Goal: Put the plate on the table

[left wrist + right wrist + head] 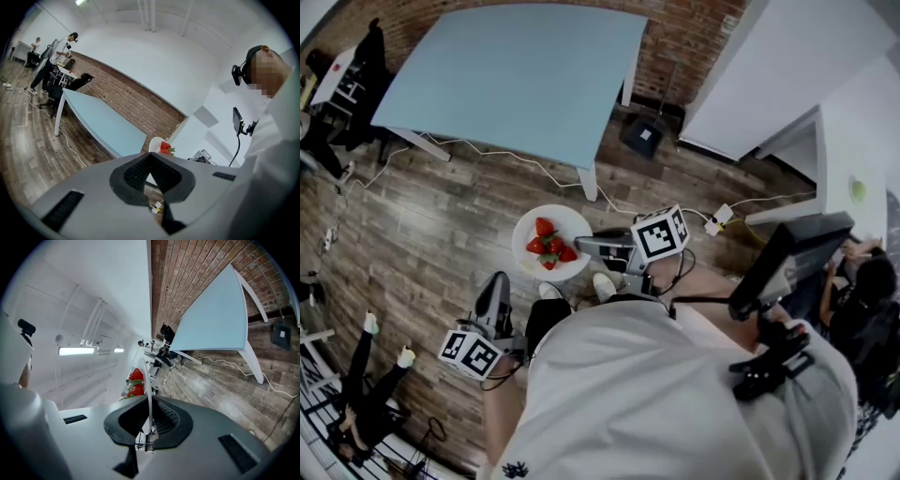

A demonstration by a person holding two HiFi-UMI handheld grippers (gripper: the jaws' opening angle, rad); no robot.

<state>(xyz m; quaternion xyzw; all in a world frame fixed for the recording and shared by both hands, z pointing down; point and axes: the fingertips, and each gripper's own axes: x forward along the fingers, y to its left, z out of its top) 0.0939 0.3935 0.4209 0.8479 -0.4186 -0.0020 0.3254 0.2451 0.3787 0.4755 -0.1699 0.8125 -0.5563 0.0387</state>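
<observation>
A white plate [546,220] with several strawberries [548,246] hangs over the wooden floor, short of the light blue table [525,75]. My right gripper [592,247] is shut on the plate's near rim. In the right gripper view the plate [146,376] stands edge-on between the pads, with the strawberries [135,383] to its left and the table [215,319] ahead. My left gripper [495,292] hangs lower left, shut and holding nothing. In the left gripper view its tips [151,155] meet, and beyond them I see the plate [154,143] and the table [108,124].
A black box [643,137] lies on the floor by the table leg [590,181], with white cables [497,155] trailing across the boards. A white counter [787,66] stands at the right. People work at desks at the far left [337,84] and right [862,281].
</observation>
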